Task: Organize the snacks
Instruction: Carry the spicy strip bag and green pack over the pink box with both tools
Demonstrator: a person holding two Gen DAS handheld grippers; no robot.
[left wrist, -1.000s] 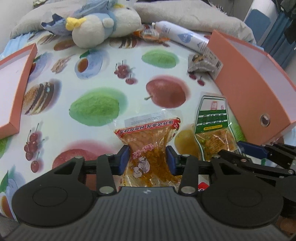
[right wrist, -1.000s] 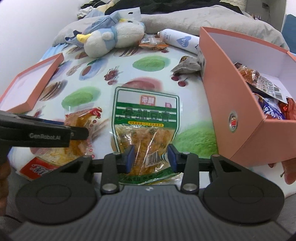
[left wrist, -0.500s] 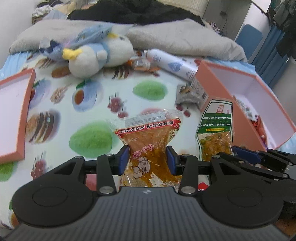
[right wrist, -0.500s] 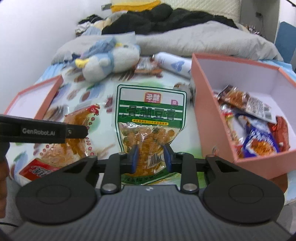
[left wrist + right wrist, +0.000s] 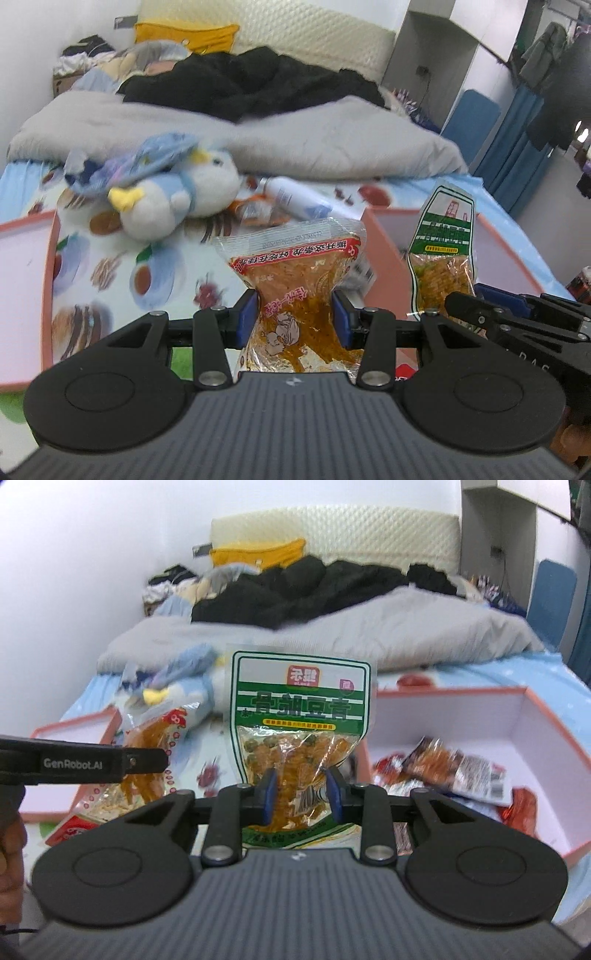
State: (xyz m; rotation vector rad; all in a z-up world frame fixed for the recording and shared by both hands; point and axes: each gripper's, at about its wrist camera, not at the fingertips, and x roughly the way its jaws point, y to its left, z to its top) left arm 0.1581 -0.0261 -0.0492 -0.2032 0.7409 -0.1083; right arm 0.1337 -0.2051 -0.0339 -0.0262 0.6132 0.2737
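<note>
Lifting both packets: you now hold them clear of the fruit-print bedspread [image 5: 110,266], where a second ago they lay flat on it.
Lid, far left: the pink box lid [image 5: 26,291] lies on the spread, lower in the left view than before.
Plush toy: the blue-and-white plush bird [image 5: 173,195] sits beyond it, with a white bottle [image 5: 295,199] just to its right.
Left gripper: your left gripper [image 5: 295,317] pinches the red-trimmed snack packet [image 5: 295,280] at its waist, blue pads pressing both sides, as it did earlier.
Left packet's look: clear film, orange strips inside, red band of print across the top, crumpled in where the pads squeeze.
Right gripper: your right gripper [image 5: 299,794] clamps the green-labelled snack packet [image 5: 301,716]; its jaws have just been closing tighter on the lower half.
Right packet's look: upright, green and white label above, a clear window of yellow-orange pieces below.
Box, right: the pink box [image 5: 546,720] stands open beside the green packet, several wrapped snacks [image 5: 458,768] already inside, more of its floor showing than a second ago.
</note>
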